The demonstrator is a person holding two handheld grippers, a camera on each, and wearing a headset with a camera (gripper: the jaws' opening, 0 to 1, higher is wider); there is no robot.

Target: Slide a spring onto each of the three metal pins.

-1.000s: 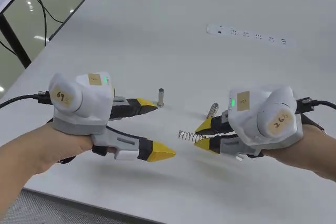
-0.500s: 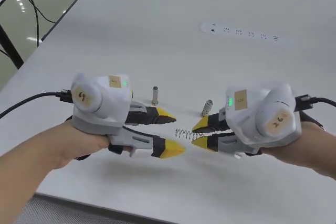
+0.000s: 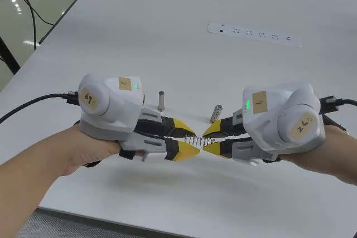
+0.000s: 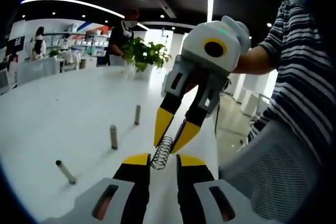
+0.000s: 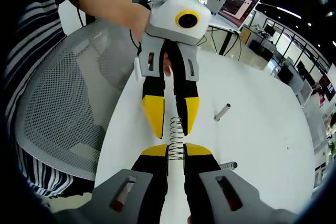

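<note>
From my remote seat, the left gripper (image 3: 196, 140) sat in the person's hand at the near left of the white table (image 3: 167, 37). A tan sticker on its round end carried handwritten figures I read as "69", though not with certainty. Its yellow-tipped jaws stood partly apart on either side of one end of the spring (image 3: 191, 136), and I could not tell whether they touched it.

The spring was a thin, bright wire coil, held level above the near part of the table between the two sets of tips. In the left gripper view it (image 4: 161, 153) ran from that gripper's own jaws to the right gripper's.

Just beyond, a bare pin (image 3: 161, 100) stood upright. To its right stood a second pin (image 3: 216, 113) with a coil around it.

The right gripper (image 3: 203, 141) had its jaws clamped on the spring's other end (image 5: 176, 136). Its stickers showed a "1" beside a green light and figures that looked like "26".

At the far right lay a white power strip (image 3: 254, 33), its markings too small to read.
</note>
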